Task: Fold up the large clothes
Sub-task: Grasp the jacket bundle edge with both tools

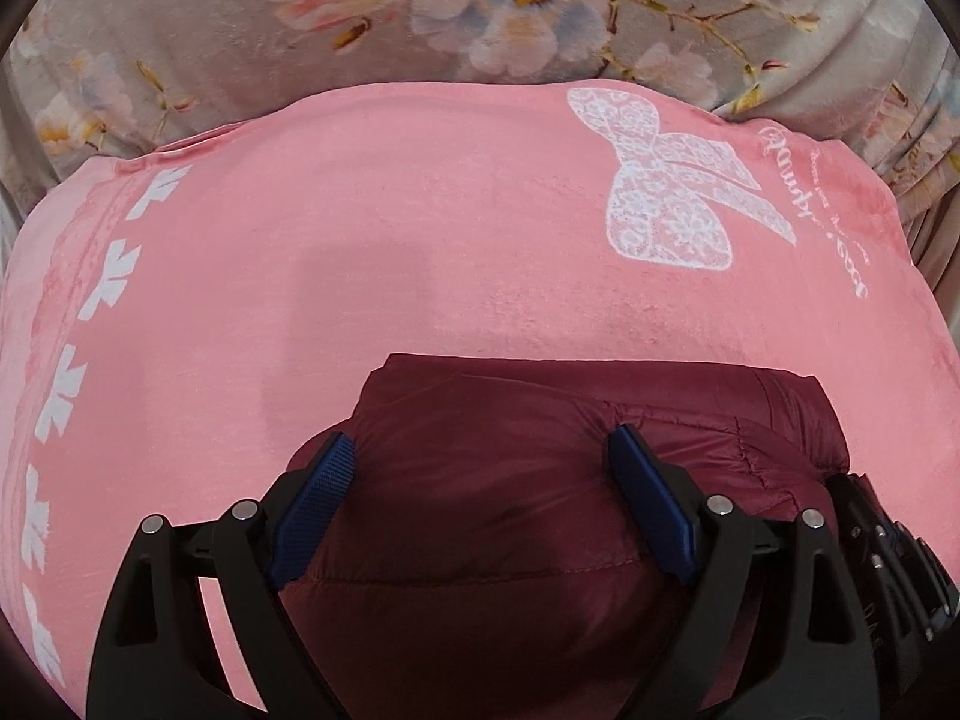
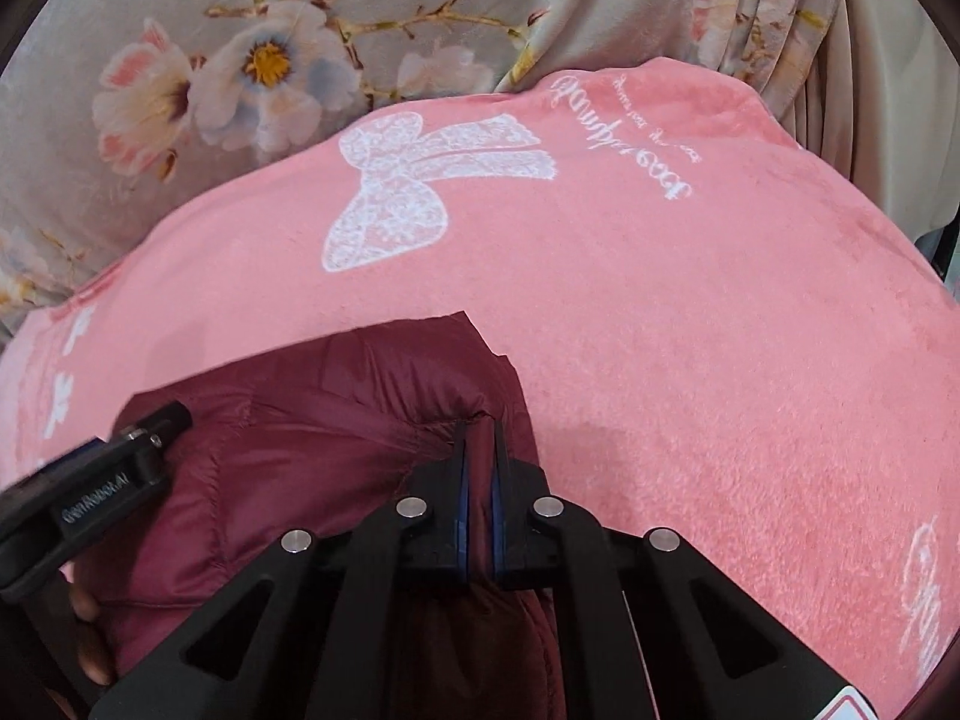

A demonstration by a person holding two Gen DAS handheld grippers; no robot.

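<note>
Your maroon jacket (image 1: 540, 480) lies on a pink blanket (image 1: 360, 252) with a white bow print (image 2: 414, 180); floral fabric (image 2: 210, 60) lies behind. Your left tool (image 1: 480, 450) stands wide over the jacket; your right tool (image 2: 479, 438) pinches a jacket fold.

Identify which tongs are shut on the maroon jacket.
The right tongs: their blue pads pinch a jacket fold. The left tongs gape wide over it.

Maroon puffer jacket (image 1: 540, 480), folded, on pink blanket (image 1: 420, 240)
</note>
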